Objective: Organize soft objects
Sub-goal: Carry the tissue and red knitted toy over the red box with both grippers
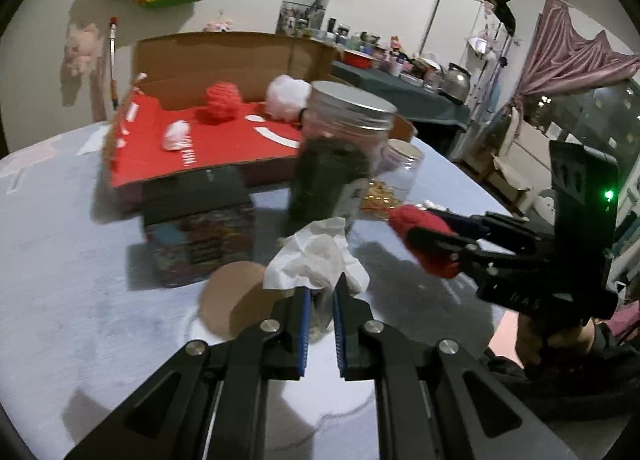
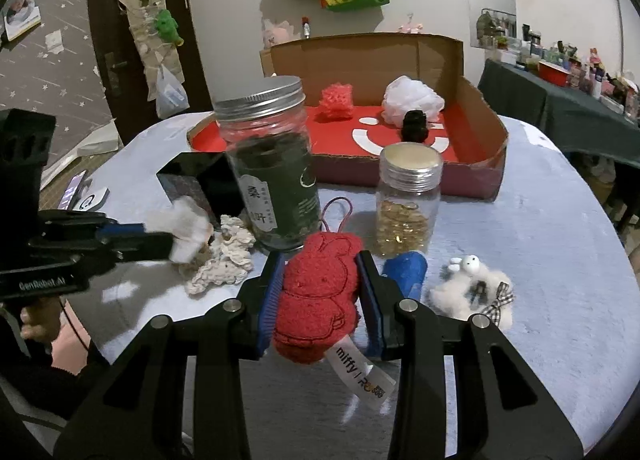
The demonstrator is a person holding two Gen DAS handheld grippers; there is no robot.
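A round table (image 2: 540,220) under a pale blue cloth carries a shallow cardboard tray (image 2: 486,164) with a red floor toward its far edge. In front of the tray stand a tall jar (image 2: 272,180) of dark contents and a smaller jar (image 2: 408,212) of gold pieces, with a dark box (image 1: 200,232) at the tall jar's left. Nearer lie a cream crochet piece (image 2: 224,260), a white fluffy toy (image 2: 472,288) and a blue item (image 2: 408,270); a round cork mat (image 1: 228,300) lies near the box.

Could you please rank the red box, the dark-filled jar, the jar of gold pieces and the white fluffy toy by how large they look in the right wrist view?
1. red box
2. dark-filled jar
3. jar of gold pieces and white fluffy toy: they look alike, and the toy lies nearer the camera, so I leave them unranked.
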